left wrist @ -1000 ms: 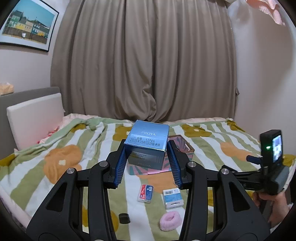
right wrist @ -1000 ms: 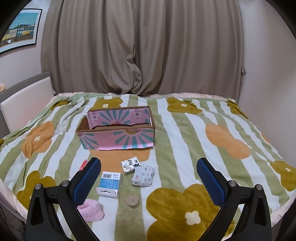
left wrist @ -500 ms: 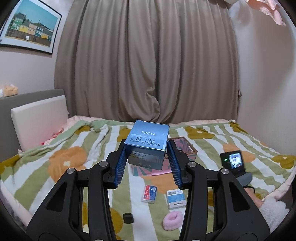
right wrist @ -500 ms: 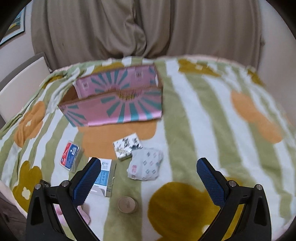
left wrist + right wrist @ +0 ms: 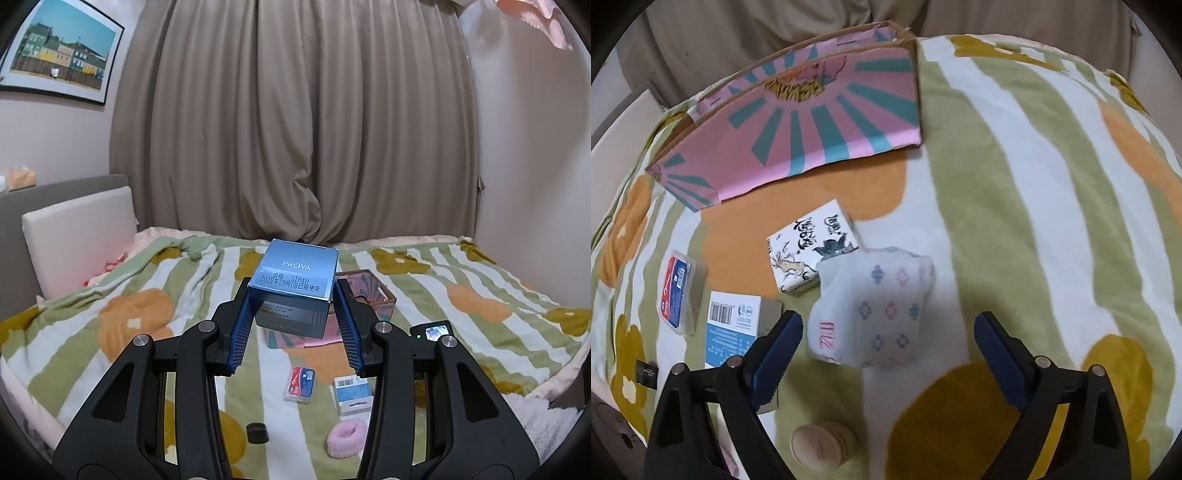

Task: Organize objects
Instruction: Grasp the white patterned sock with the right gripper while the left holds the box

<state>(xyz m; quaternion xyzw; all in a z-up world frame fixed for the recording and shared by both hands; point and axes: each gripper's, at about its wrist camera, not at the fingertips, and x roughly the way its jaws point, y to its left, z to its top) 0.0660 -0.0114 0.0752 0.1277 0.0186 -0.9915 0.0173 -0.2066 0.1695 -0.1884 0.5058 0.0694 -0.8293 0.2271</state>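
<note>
On the flowered blanket (image 5: 1015,192) most items lie outside the pink box (image 5: 798,122). The left gripper (image 5: 293,314) clamps a blue carton (image 5: 295,288); the right gripper (image 5: 886,350), jaws wide but just closing, brackets the sock (image 5: 871,310), apparently ungripped.

A glossy blue cardboard carton (image 5: 297,284) sits between ribbed blue rubbery pads (image 5: 242,332) of matt black plastic tongs (image 5: 293,325). Below, a fleecy striped floral blanket (image 5: 1015,184) carries a knitted white patterned sock (image 5: 875,310) and a pink-and-teal printed cardboard box (image 5: 812,125).
</note>
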